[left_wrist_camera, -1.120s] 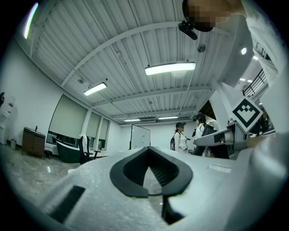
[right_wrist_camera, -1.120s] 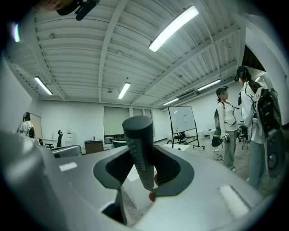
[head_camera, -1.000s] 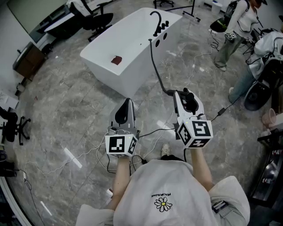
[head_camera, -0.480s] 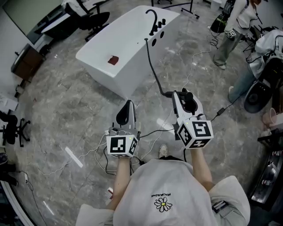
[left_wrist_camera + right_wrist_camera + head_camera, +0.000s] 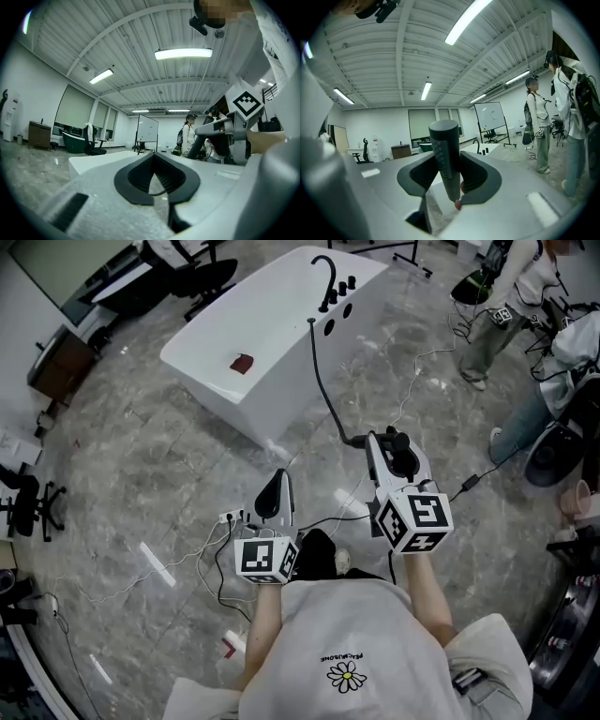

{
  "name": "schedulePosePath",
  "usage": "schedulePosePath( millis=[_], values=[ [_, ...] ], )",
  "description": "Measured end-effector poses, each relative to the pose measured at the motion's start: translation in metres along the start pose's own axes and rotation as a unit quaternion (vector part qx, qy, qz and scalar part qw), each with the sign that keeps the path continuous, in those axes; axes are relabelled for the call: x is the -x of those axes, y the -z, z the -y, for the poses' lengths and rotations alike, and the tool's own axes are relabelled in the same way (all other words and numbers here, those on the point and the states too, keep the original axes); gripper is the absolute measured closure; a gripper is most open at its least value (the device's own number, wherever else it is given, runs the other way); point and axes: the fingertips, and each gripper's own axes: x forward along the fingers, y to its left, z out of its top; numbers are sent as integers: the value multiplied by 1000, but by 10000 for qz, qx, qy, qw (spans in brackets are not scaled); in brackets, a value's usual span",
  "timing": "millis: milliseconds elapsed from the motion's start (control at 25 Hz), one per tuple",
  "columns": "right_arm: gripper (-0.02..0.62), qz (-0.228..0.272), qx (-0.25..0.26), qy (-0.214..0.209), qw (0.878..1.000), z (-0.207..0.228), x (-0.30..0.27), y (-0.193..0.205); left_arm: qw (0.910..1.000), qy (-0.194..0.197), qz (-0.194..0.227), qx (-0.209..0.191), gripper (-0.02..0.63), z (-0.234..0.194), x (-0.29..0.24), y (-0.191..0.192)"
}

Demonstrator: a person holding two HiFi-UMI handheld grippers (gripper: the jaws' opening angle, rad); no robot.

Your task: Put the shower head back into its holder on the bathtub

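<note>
The white bathtub (image 5: pixel 272 343) stands ahead of me, with a black curved faucet and knobs (image 5: pixel 330 287) on its far rim. A black hose (image 5: pixel 322 381) runs from the tub's side down to the dark shower head (image 5: pixel 403 454). My right gripper (image 5: pixel 386 441) is shut on the shower head; its cylindrical handle (image 5: pixel 444 157) stands upright between the pads. My left gripper (image 5: pixel 277 478) hangs lower and to the left, shut with nothing in it (image 5: pixel 157 180). Both grippers point level toward the tub, well short of it.
A small red object (image 5: pixel 242 363) lies inside the tub. Cables and a power strip (image 5: pixel 230 517) trail over the grey marble floor near my feet. People (image 5: pixel 511 296) stand at the upper right beside gear. Office chairs (image 5: pixel 28 502) and desks line the left.
My left gripper has sunk and drawn back toward my body. The right gripper keeps its hold on the shower head, and the tub sits slightly higher in the head view.
</note>
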Motion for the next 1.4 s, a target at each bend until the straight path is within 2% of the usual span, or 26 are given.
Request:
schedulePosePath(
  millis=[200,400,680,880,1120,1400],
  values=[
    [454,-137,-129,2,9998,18,-27,11,10000,-78,-42,40,604,-12,-29,5],
    [454,-160,-143,6,9998,45,-76,17,9999,-58,-107,47,604,-28,-83,23],
    [454,-89,-190,-37,9998,80,-209,-12,9994,213,-237,-146,604,-81,-219,26],
    [454,14,-73,-122,9999,91,-295,-39,9991,388,-176,15,604,-118,-297,23],
    [454,109,-27,-151,9998,106,-373,-62,9969,738,-261,-11,604,-135,-374,23],
    [454,10,-15,-450,9990,135,-478,-73,9923,1048,-645,120,539,-149,-484,57]
  ],
)
